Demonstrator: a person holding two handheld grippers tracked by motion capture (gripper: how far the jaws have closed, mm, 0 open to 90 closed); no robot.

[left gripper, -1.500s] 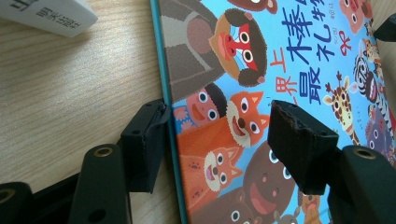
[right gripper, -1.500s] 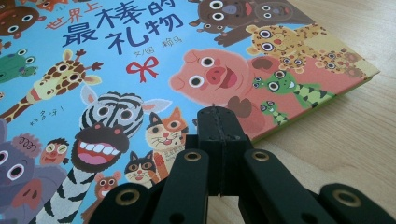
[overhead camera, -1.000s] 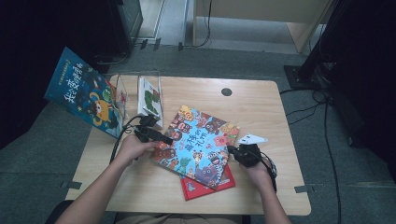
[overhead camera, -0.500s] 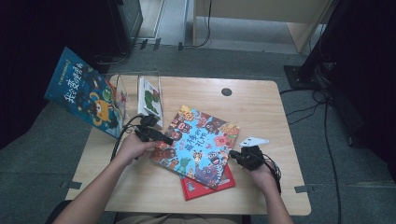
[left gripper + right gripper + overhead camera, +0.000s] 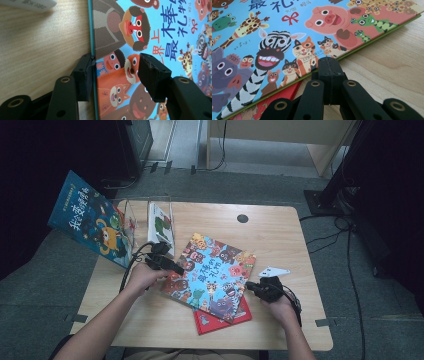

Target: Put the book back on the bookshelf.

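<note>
A blue picture book with cartoon animals point(image 5: 212, 270) lies flat mid-table on a red book point(image 5: 222, 320). My left gripper point(image 5: 172, 266) is at its left edge. In the left gripper view the jaws straddle that edge of the book point(image 5: 155, 30): one pad touches the spine side, the other hovers over the cover. The left gripper point(image 5: 117, 70) has just been closing, with a gap still showing. My right gripper point(image 5: 250, 287) is at the book's right edge. There the right gripper point(image 5: 329, 62) is shut, empty, with its tips against the book point(image 5: 287, 30) above the red book point(image 5: 284, 96).
A clear stand holding a white book point(image 5: 161, 222) sits at the table's back left. A large blue book point(image 5: 90, 222) leans beside it, overhanging the table's left side. The wooden table point(image 5: 280, 240) has a cable hole point(image 5: 242, 218) near its far edge.
The right gripper has drifted slightly toward the table's front edge along the book's side. The left hand and both books have stayed in place.
</note>
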